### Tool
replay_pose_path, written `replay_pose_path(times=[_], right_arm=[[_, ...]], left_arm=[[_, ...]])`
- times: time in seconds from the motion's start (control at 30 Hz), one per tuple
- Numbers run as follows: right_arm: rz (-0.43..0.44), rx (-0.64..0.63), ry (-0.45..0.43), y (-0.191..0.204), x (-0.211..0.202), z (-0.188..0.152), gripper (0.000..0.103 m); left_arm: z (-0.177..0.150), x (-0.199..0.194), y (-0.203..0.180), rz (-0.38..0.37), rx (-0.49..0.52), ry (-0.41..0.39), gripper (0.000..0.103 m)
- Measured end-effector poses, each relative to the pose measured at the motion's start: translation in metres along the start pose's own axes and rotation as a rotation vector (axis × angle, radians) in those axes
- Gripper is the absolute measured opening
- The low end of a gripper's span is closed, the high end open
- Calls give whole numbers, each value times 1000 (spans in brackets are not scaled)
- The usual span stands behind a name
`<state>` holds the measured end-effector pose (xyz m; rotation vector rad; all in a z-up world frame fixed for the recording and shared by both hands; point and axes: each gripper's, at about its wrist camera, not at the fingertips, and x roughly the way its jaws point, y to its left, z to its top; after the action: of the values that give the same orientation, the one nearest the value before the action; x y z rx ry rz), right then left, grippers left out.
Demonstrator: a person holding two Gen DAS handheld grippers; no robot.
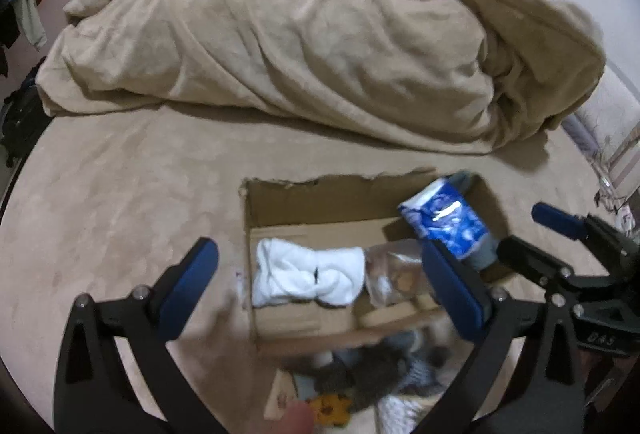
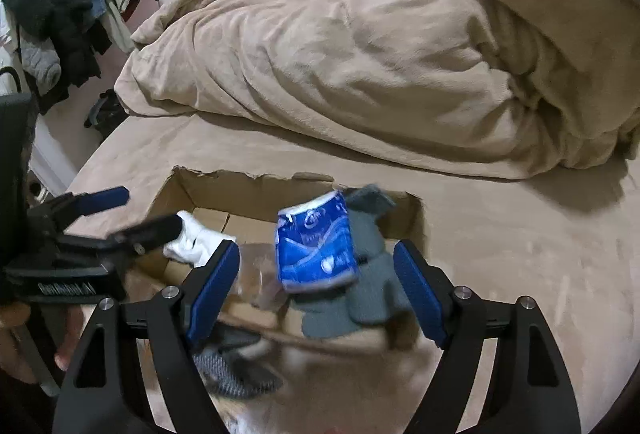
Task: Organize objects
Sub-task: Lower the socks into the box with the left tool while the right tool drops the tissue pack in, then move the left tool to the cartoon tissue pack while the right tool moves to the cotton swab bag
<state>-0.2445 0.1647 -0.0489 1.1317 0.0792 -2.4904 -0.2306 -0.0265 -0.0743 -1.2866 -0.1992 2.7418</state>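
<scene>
Blue packet (image 2: 316,246) and grey cloth (image 2: 372,262) over cardboard box (image 2: 248,189).

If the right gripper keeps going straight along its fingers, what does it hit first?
Most likely the blue packet, which sits between the open right gripper fingers with a grey cloth beside it, over the cardboard box. Depth is blurred, so contact order is uncertain.

Both views are dim and warm, with soft indoor light and slight grain. The heaped blanket (image 1: 320,45) throws a broad soft shadow onto the bed (image 1: 120,193) in front of it. A small glare streak sits on the blue packet (image 1: 444,224). The cardboard box (image 2: 224,189) blurs toward its near edge, and the clothes below it smear. Fisheye bending curves the edges, and the corners fall black
</scene>
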Motion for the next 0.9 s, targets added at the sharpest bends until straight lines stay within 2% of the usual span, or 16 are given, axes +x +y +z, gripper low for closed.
replay_pose_path(times=[0.27, 0.43, 0.6, 0.77, 0.9], right_arm=[[13, -3, -34, 13, -60, -18, 82], [13, -5, -82, 23, -105, -30, 82], [12, 6, -119, 30, -147, -45, 82], [30, -10, -137, 41, -171, -58, 86], [48, -26, -128, 49, -176, -67, 87]], left_arm=[[-27, -97, -2, 2, -15, -117, 103], [-47, -134, -4, -43, -33, -119, 103], [-73, -170, -11, -19, -29, -152, 103], [-97, -184, -18, -58, -15, -136, 103], [-109, -182, -17, -47, -19, -113, 103]])
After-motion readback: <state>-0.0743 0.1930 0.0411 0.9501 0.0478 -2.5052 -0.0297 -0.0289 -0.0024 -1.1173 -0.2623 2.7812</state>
